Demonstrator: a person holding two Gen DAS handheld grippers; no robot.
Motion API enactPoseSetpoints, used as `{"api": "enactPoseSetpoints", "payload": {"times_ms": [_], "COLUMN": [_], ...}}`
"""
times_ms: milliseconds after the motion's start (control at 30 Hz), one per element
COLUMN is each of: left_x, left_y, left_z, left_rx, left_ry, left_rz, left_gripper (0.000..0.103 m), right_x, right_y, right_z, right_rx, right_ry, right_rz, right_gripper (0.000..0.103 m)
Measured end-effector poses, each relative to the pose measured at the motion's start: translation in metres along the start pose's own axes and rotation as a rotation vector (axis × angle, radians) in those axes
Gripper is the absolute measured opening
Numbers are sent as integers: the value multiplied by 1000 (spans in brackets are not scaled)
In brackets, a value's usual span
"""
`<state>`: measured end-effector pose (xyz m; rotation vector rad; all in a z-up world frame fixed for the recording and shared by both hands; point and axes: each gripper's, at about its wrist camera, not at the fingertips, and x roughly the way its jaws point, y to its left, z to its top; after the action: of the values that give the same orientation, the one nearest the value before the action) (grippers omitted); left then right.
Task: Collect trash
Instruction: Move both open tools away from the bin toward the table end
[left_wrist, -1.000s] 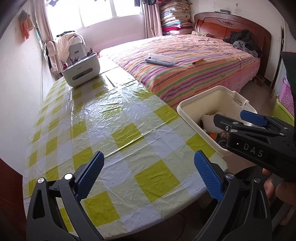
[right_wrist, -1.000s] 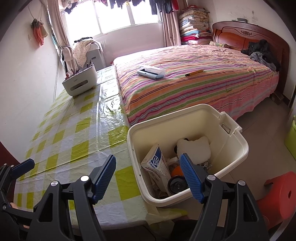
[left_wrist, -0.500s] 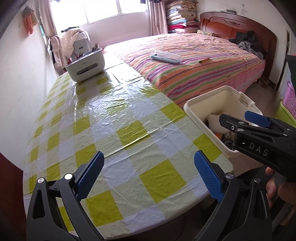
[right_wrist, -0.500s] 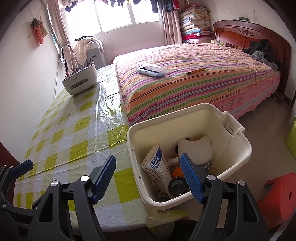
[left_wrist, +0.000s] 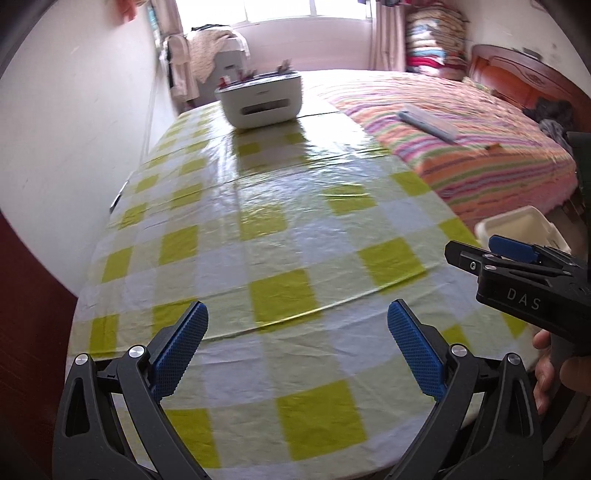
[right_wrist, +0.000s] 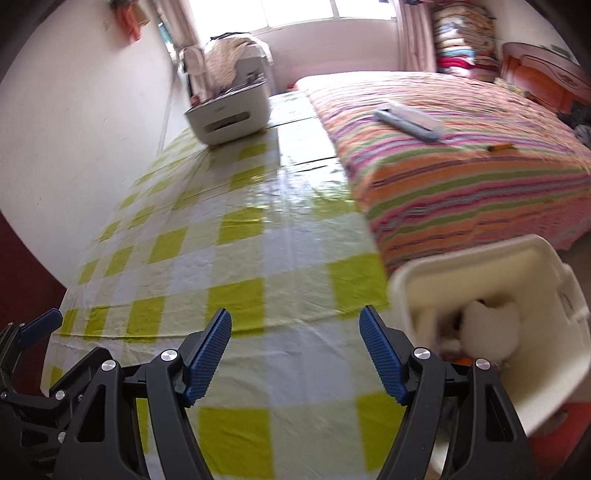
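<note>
While both views blur, the left gripper hangs over the checked tablecloth, jaws spread and empty. The right gripper is spread too, nothing between its blue pads. The cream bin sits at lower right of the right view, white trash inside, just beside the table edge.

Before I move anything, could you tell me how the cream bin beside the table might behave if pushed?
The bin looks like thin, light plastic, so it would probably slide easily. Only some trash lies in it, so it may tip if pushed near its rim.
</note>
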<state>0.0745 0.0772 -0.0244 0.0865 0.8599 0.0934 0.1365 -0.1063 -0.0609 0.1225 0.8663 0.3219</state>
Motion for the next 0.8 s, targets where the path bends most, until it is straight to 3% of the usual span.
{"api": "enactPoseSetpoints", "payload": {"times_ms": [233,400,533,800], "left_x": [12,16,17,23], "left_y": [52,80,91,100], "left_z": [-4,-6,-7,-9], "left_rx": [-124,-192,-214,-231], "left_ry": [42,51,52,66], "left_rz": [34,59,71,78], "left_gripper": [96,96,96,96], "right_x": [64,84,97,107], "right_y": [38,51,56,56], "right_z": [21,32,38,45], "right_rx": [-97,-155,-200,-216], "right_ry": [107,105,94,106], "right_rz": [31,8,-61,-86], "right_gripper": [70,83,95,96]}}
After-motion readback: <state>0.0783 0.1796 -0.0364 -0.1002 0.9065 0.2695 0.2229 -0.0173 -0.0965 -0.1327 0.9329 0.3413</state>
